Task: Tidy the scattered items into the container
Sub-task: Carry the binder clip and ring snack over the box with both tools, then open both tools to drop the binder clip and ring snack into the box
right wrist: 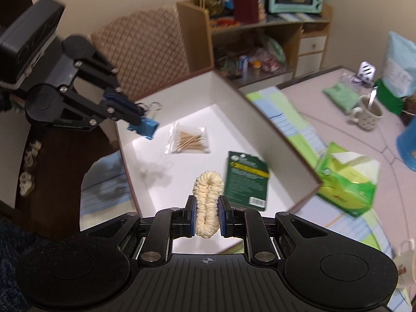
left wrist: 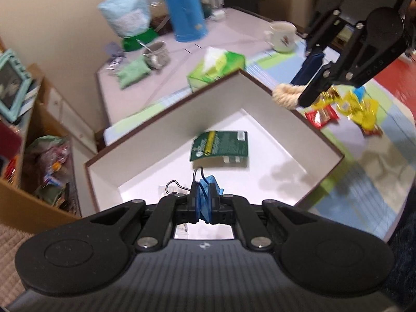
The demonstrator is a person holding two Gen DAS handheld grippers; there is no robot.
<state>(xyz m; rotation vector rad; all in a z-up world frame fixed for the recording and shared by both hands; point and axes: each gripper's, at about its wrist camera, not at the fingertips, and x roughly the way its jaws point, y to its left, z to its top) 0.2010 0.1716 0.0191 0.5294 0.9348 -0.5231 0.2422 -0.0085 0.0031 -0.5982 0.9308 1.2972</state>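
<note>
The left gripper (left wrist: 205,202) has its jaws clamped on a blue binder clip (left wrist: 208,195), whose wire handles stick up toward the camera. It hangs over the near corner of the white box (left wrist: 262,88), a brown-edged open container standing on the counter (left wrist: 166,75).

The right gripper (right wrist: 207,214) has its jaws pressed in on a cream scrunchie (right wrist: 208,202), which stands upright between the 2 blue pads. In the left wrist view that scrunchie (left wrist: 284,96) sits just above the box's far right rim.

Inside the box, a dark green packet (left wrist: 221,145) with a yellow stripe lies flat on the white floor. The right wrist view also shows a clear bag of cotton swabs (right wrist: 188,140) lying flat in the box, apart from the green packet (right wrist: 245,179) and nearer the binder clip (right wrist: 145,126) held by the left gripper (right wrist: 141,123).

Outside the box to the right in the left wrist view, red and yellow snack sachets (left wrist: 345,111) lie scattered on the striped mat (left wrist: 364,187). Just beyond the box's far corner stands a green tissue box (left wrist: 215,67). Farther back on the counter are a grey mug (left wrist: 156,52) with a spoon in it, a white mug (left wrist: 282,36), a blue jug (left wrist: 183,7) and a pale blue bag (left wrist: 127,13).
</note>
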